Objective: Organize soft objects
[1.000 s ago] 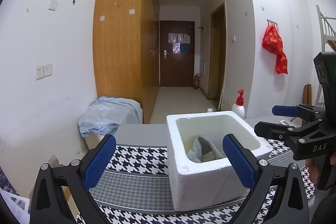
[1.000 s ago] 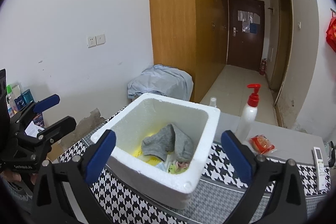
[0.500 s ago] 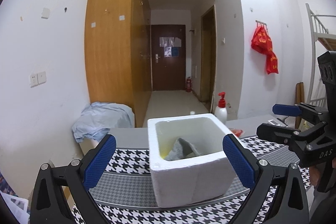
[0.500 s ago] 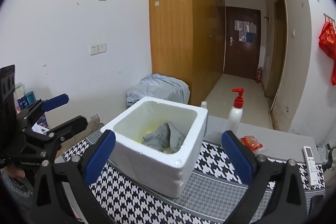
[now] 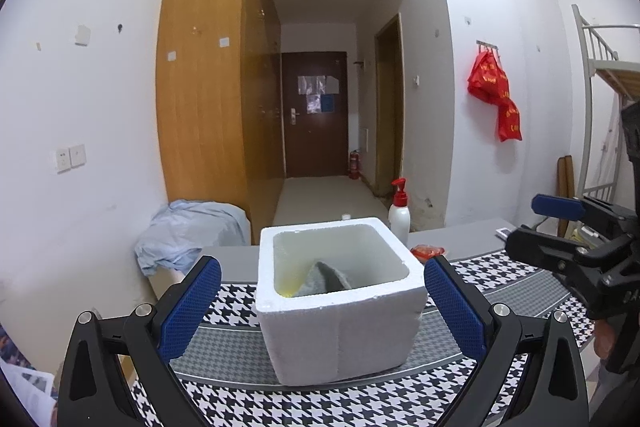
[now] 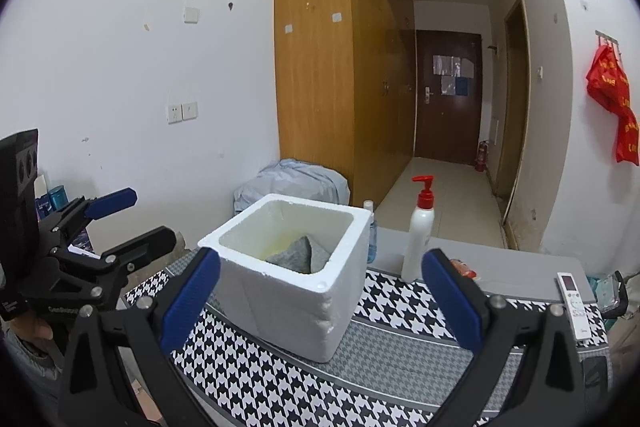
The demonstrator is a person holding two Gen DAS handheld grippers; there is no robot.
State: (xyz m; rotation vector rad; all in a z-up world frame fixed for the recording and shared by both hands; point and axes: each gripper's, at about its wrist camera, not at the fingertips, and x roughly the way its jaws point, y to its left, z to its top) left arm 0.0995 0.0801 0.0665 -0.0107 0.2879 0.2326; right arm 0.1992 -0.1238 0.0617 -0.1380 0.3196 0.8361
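A white foam box (image 5: 340, 307) stands on the houndstooth tablecloth (image 5: 360, 399); it also shows in the right wrist view (image 6: 296, 283). A grey soft cloth (image 5: 326, 277) lies inside it on something yellow, and shows in the right wrist view too (image 6: 298, 255). My left gripper (image 5: 322, 307) is open and empty, in front of the box. My right gripper (image 6: 320, 301) is open and empty, also short of the box. The right gripper shows at the right edge of the left wrist view (image 5: 576, 247); the left gripper shows at the left of the right wrist view (image 6: 92, 239).
A white pump bottle with red top (image 6: 420, 235) stands behind the box. A red snack packet (image 5: 430, 251) lies beside it. A remote control (image 6: 574, 301) lies at the table's right. A blue-grey covered bundle (image 5: 192, 235) sits beyond the table by the wooden wardrobe (image 5: 208, 99).
Both grippers have pulled back and up from the box, which now looks smaller and farther. Both stay open and empty.
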